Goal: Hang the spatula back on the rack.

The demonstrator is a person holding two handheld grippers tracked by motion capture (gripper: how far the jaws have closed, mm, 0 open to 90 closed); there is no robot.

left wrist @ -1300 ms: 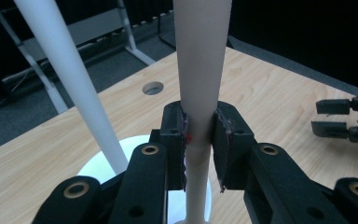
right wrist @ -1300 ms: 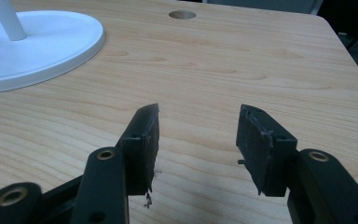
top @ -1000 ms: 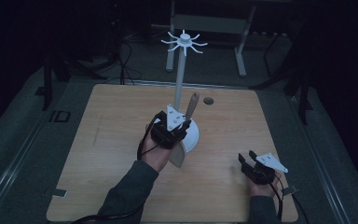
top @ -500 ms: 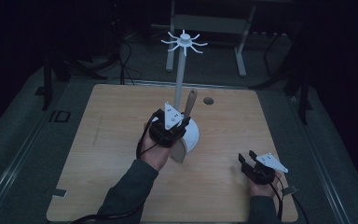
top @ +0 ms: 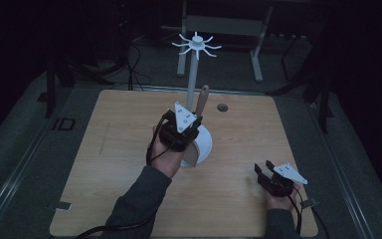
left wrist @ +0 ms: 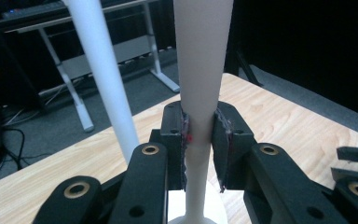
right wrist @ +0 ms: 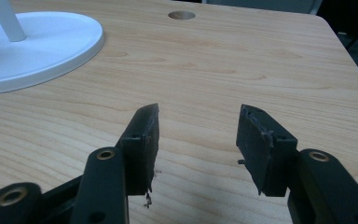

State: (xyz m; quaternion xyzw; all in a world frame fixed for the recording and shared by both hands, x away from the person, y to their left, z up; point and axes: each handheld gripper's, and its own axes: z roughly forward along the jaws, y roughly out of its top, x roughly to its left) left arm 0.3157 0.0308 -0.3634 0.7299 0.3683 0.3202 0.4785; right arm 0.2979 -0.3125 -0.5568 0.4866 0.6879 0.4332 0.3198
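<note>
High view first: we hold a wooden spatula [top: 199, 112] in the left gripper [top: 183, 130], lifted above the round white base [top: 205, 144] of the hanging stand [top: 193, 74], its handle tip pointing up beside the pole. The right gripper [top: 271, 175] sits low near the table's [top: 104, 149] front right edge, well apart from the stand, jaws spread and holding nothing. We judge the step in hand to be carrying the spatula up toward the spoked hooks [top: 197, 45] at the top. The next move calls for raising the handle end to one hook and catching it there. Whether the handle has a hole or loop we cannot tell; dim light and the gripper body hide the blade's lower part.

Left gripper view: our jaws are clamped narrow on the spatula's pale handle [left wrist: 199, 93], pads pressing both sides, with the stand's pole [left wrist: 103, 70] just beside it. The handle's top is cut off by the frame edge.

Right gripper view: our jaws stand wide over bare wood, with the stand's base [right wrist: 37, 46] at the upper left, its pole cut off.
</note>
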